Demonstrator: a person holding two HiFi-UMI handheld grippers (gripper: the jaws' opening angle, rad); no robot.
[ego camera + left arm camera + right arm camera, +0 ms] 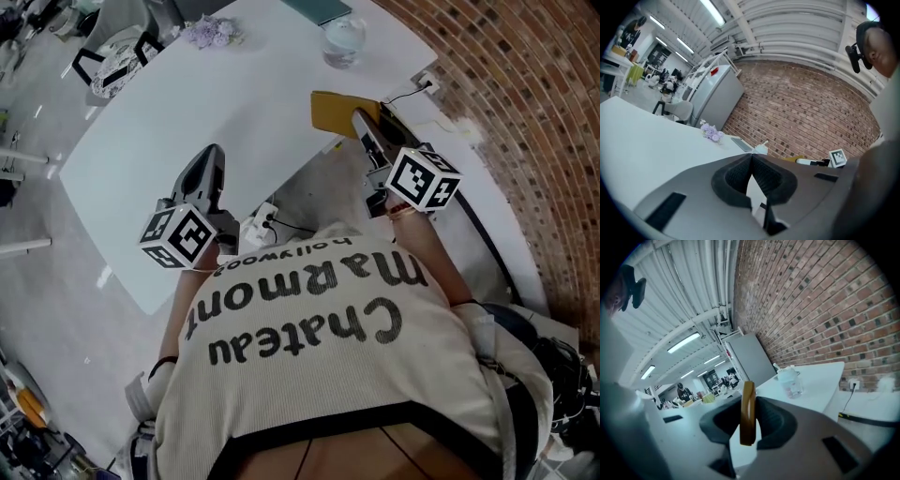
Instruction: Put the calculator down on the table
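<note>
The calculator (332, 112) is a flat mustard-yellow slab, held over the near right corner of the white table (187, 103). My right gripper (362, 122) is shut on its near edge. In the right gripper view the calculator (748, 411) shows edge-on, upright between the dark pads, with my right gripper (748, 401) pointing across the table. My left gripper (212, 156) hovers over the table's near edge, to the left of the calculator. Its jaws meet at the tips with nothing between them, as the left gripper (752, 157) view shows.
A glass jar (343, 39) stands on the table beyond the calculator, with purple flowers (212, 33) and a thin dark laptop (319, 7) farther back. A brick wall (525, 103) curves along the right, with a socket (427, 84) and cable. A power strip (263, 223) lies below the table edge.
</note>
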